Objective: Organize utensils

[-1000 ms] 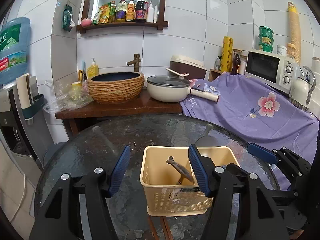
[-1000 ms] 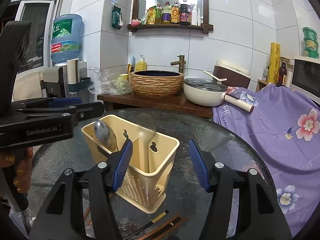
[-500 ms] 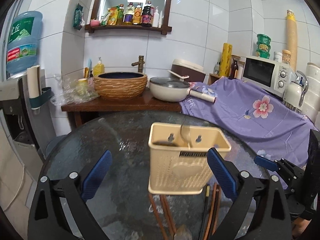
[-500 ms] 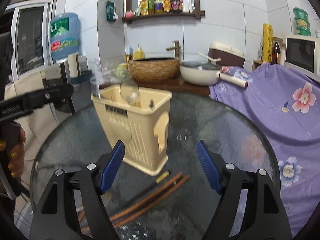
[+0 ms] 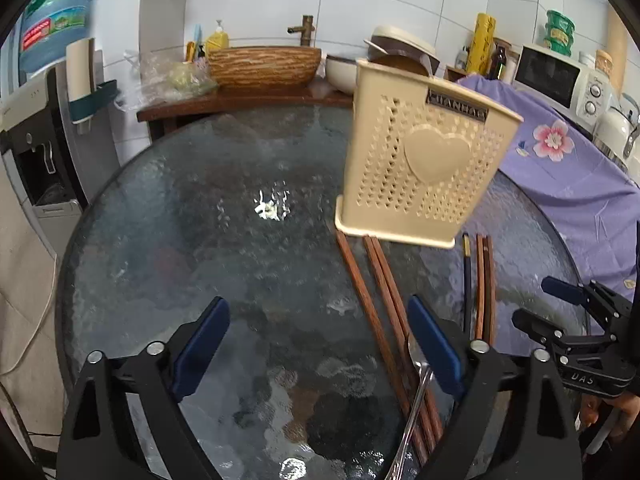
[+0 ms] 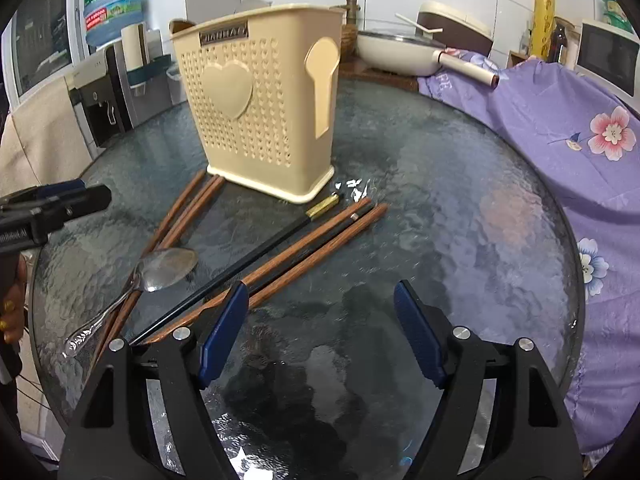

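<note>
both claws hang above the round glass counter (image 6: 460, 184) with their blue pads spread wide and nothing between them: the left claw (image 5: 318, 350) sits over bare glass with the spoon (image 6: 160, 270) just by its right pad, the right claw (image 6: 320, 330) near the tail ends of the loose sticks

the cream utensil holder (image 6: 260, 100) stands upright toward the far side of the counter, and whatever it already holds can't be made out from here. in front of it lie the brown chopsticks (image 6: 312, 250) in two bunches fanning out from its base, one black chopstick (image 6: 240, 260) with a brass tip between them, and the spoon resting across the left bunch, bowl up

to my eye the job now is picking up the next piece. i'd go for the spoon first, since it sits on top and its handle is raised off the glass by the sticks under it. come down across the handle, not along it, close squarely, lift straight up so the sticks don't scatter, then drop it handle-first into the holder
</note>
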`<action>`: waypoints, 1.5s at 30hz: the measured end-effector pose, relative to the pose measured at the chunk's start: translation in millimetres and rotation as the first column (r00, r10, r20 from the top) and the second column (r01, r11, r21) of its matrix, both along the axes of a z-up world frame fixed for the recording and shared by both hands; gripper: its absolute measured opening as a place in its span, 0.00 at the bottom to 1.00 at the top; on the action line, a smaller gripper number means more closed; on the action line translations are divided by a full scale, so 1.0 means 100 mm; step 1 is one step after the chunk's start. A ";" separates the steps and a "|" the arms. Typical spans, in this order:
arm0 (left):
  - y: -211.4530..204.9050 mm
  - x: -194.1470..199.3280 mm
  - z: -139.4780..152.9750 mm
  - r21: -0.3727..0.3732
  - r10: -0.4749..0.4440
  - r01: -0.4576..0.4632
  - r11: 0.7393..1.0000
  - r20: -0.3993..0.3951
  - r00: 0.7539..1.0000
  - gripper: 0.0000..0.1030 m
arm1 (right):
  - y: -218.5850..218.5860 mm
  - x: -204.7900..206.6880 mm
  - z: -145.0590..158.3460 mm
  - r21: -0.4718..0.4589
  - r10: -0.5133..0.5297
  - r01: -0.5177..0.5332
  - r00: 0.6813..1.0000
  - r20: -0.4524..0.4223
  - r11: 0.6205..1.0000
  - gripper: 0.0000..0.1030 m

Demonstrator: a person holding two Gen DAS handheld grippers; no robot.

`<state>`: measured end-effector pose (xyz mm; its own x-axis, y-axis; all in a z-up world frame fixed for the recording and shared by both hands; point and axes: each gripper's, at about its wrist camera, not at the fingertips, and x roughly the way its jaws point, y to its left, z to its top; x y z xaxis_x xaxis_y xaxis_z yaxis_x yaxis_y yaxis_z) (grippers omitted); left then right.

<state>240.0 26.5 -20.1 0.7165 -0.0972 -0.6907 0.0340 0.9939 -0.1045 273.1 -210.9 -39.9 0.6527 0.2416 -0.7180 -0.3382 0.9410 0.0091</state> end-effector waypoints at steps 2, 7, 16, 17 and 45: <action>-0.03 0.00 -0.05 -0.002 -0.011 0.011 1.000 -0.017 1.000 0.78 | 0.03 0.02 -0.02 -0.005 -0.005 0.005 1.000 -0.007 1.000 0.71; -0.15 -0.02 -0.10 0.009 -0.048 0.049 0.999 -0.036 0.998 0.72 | 0.04 0.17 -0.04 0.018 -0.037 0.038 0.998 -0.053 0.999 0.63; -0.46 -0.11 -0.18 0.064 -0.158 0.162 0.985 -0.068 0.985 0.63 | 0.02 0.41 -0.12 0.042 -0.062 0.068 0.989 -0.133 0.997 0.53; -0.48 -0.11 -0.19 0.064 -0.161 0.165 0.984 -0.072 0.984 0.62 | 0.01 0.43 -0.12 0.041 -0.062 0.068 0.989 -0.136 0.997 0.53; -0.77 -0.15 -0.26 0.146 -0.246 0.263 0.954 -0.124 0.961 0.51 | -0.18 1.20 -0.09 0.118 -0.074 0.113 0.954 -0.291 0.987 0.34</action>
